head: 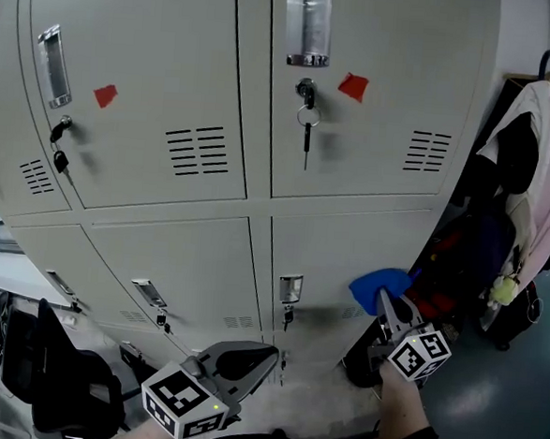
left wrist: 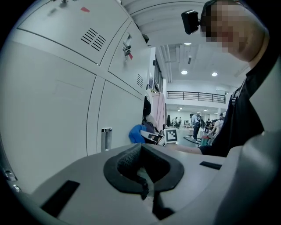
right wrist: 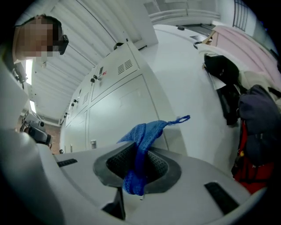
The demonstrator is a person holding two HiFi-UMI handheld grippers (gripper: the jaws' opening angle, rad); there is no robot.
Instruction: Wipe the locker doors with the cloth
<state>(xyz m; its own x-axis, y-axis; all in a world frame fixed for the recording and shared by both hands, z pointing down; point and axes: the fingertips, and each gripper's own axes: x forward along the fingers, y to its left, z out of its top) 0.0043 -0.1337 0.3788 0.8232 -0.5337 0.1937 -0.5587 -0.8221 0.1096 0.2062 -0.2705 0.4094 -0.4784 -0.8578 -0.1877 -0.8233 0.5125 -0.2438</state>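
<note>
R gripper (head: pixel 390 313) low at right of head view, jaws clamped on the blue cloth (right wrist: pixel 141 141); the cloth bunches down between the pads and sticks up past the tips, w/ a small loop at its top corner. Cloth sits up by the lower-right locker door (head: pixel 348 252), near that door's right edge; can't tell if it actually touches the metal. L gripper (head: pixel 244 360) lower, near bottom centre, jaws together w/ nothing between them, well apart from the cloth, pointing toward the lower doors. Upper-right door (head: pixel 387 90) has a key w/ ring (head: pixel 306 132) hanging in its lock and a red tag (head: pixel 353 86) beside it; the upper-left door (head: pixel 139 82) has a red tag too. Clothes (head: pixel 532 176) hang just right of the lockers. Black chair (head: pixel 62 382) at bottom left
</note>
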